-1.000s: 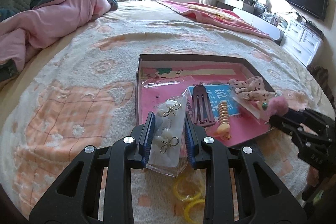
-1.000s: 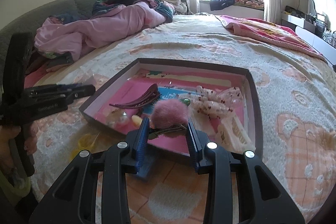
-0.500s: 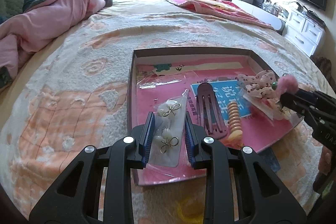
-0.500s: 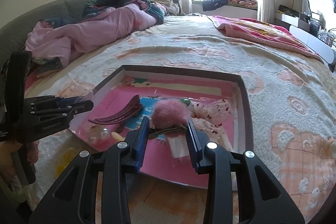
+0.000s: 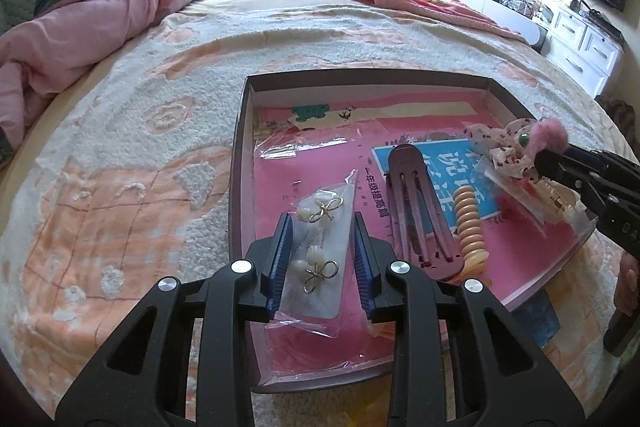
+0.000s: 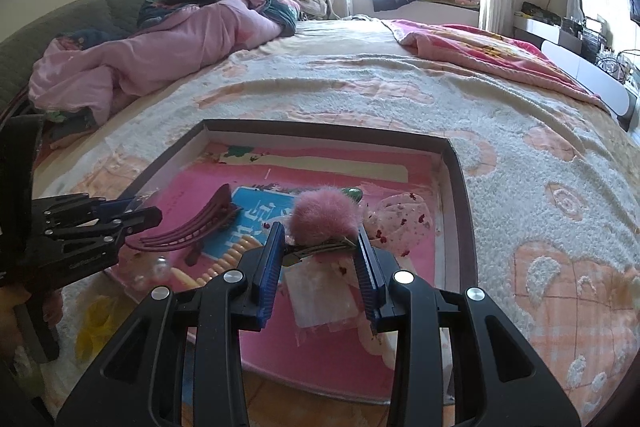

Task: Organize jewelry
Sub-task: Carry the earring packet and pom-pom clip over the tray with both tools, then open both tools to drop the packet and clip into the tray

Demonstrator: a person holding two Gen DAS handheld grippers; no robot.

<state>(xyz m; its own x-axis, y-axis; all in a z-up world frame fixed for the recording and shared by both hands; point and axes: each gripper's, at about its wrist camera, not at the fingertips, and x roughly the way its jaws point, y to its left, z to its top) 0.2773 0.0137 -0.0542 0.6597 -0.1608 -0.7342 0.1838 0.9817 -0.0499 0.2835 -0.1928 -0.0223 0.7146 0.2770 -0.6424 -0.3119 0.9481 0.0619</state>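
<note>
So both claws are over the shallow dark-rimmed tray (image 5: pixel 239 163) sitting on the bed's fuzzy peach-and-cream blanket (image 5: pixel 132 155), toward the near edge of the bed. The left claw (image 5: pixel 323 259) is pinching a clear little packet of earrings (image 5: pixel 320 251), two gold bow-shaped ones with pearly bits, and its jaws are just starting to ease apart with the packet between the blue pads. The packet hangs over the tray's near left corner.

The right claw (image 6: pixel 320 247) is clamped on a fluffy pink pom-pom hair clip (image 6: pixel 324 217), gripping the metal clip part crosswise, with the pom-pom sitting up above the pads. It's over the near right part of the tray, right above a floral fabric bow (image 6: pixel 400 223) and a clear packet.

Already lying in the tray on the pink and blue printed paper: a dark maroon hair clip (image 5: pixel 416 211) in the middle and a yellow spiral hair tie (image 5: pixel 470 227) just beside it on the right. Something yellow (image 6: pixel 96 323) sits on the blanket outside the tray's near left corner, can't tell what it is
</note>
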